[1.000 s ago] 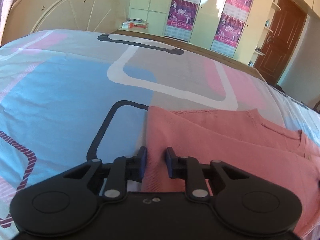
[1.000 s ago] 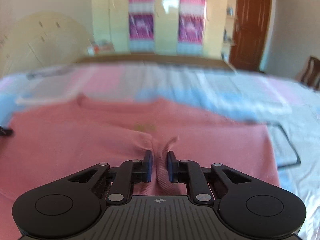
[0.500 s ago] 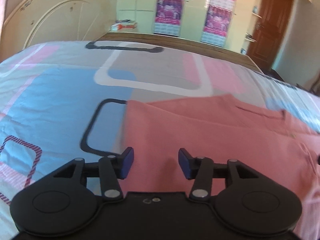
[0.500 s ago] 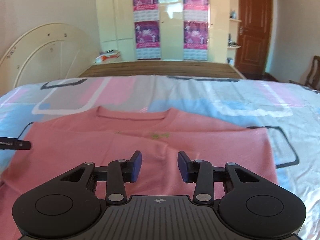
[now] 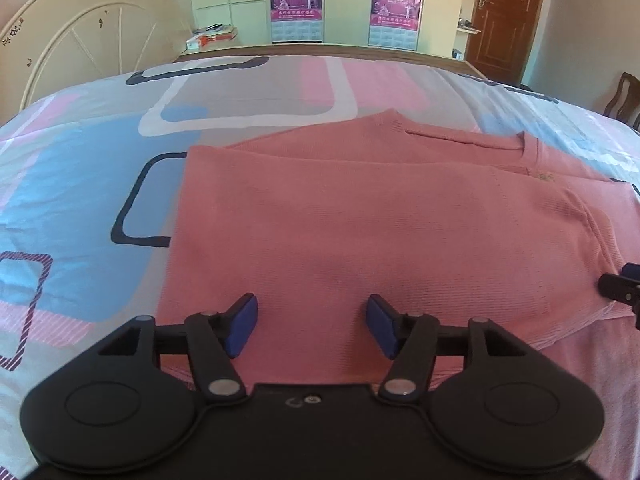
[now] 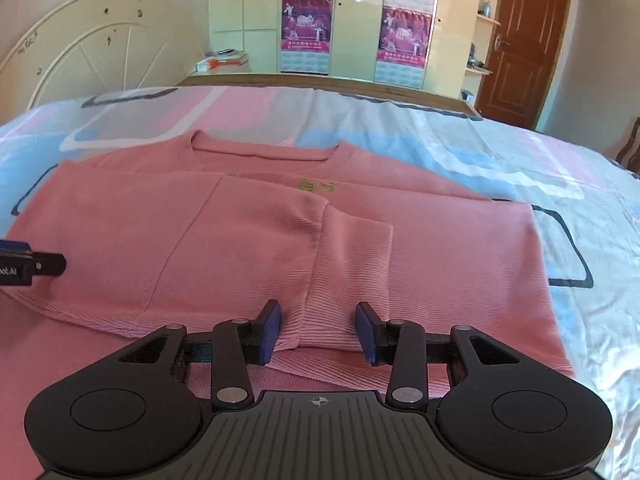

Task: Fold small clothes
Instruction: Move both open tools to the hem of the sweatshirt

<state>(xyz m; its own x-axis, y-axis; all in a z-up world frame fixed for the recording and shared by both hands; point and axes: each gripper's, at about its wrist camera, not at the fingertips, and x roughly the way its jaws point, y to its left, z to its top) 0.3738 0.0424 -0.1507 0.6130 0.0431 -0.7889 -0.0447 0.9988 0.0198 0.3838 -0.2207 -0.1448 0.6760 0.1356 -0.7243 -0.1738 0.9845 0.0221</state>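
Note:
A pink knit sweater [image 5: 360, 232] lies flat on the bed, collar at the far side, with both sleeves folded in over its body. It also shows in the right wrist view [image 6: 240, 232], where the sleeve cuffs [image 6: 344, 272] meet near the middle. My left gripper [image 5: 312, 326] is open and empty above the sweater's left part. My right gripper [image 6: 318, 332] is open and empty just above the folded cuff. The right gripper's tip shows at the right edge of the left wrist view [image 5: 620, 288]; the left gripper's tip [image 6: 28, 266] shows at the left edge of the right wrist view.
The bed has a patterned sheet [image 5: 100, 184] in blue, pink and grey. A cream headboard [image 5: 88, 48] stands at the far left. Wardrobes with posters [image 6: 308, 36], a brown door [image 6: 520, 44] and a wooden chair [image 5: 624, 96] lie beyond.
Both grippers have let go of the sweater's fabric and opened. They have risen and drawn back, so more of the sweater shows. The sleeves now lie folded on the body.

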